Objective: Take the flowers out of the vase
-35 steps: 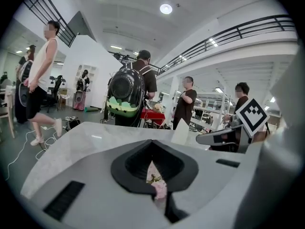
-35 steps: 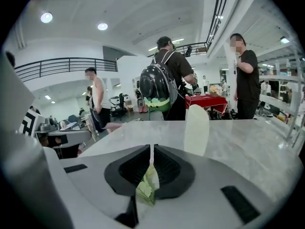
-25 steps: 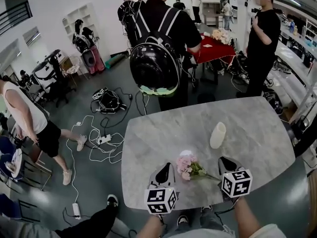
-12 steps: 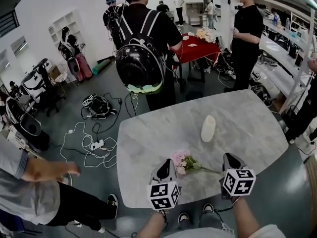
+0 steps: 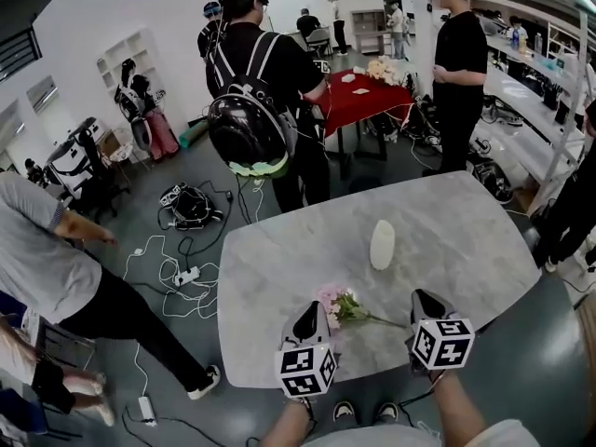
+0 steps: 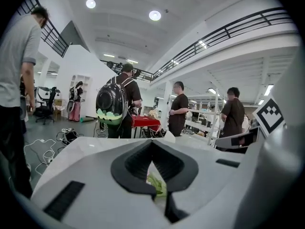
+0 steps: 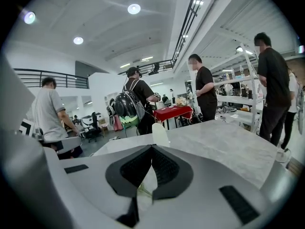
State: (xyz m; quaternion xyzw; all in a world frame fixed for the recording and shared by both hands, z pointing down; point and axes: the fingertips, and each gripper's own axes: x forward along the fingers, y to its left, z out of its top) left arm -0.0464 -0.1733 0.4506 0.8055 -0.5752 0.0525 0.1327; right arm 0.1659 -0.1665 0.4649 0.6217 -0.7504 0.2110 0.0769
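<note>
On the grey table [image 5: 484, 240], the white vase [image 5: 382, 244] stands upright beyond both grippers, with nothing sticking out of it. Nearer, the flowers [image 5: 337, 304] lie flat between them, stem crosswise: blooms beside the left gripper [image 5: 313, 311], stem end by the right gripper [image 5: 424, 298]. Both are clenched; greenery shows beneath their tips, seemingly unpinched.

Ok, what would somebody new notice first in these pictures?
Probably the pink flowers lying on the grey marble table, out of the white vase that stands upright behind them. The left gripper and right gripper, jaws closed, flank the bunch near the table's front edge. Beyond the table stands a person wearing a black domed backpack, with cables strewn over the floor.
</note>
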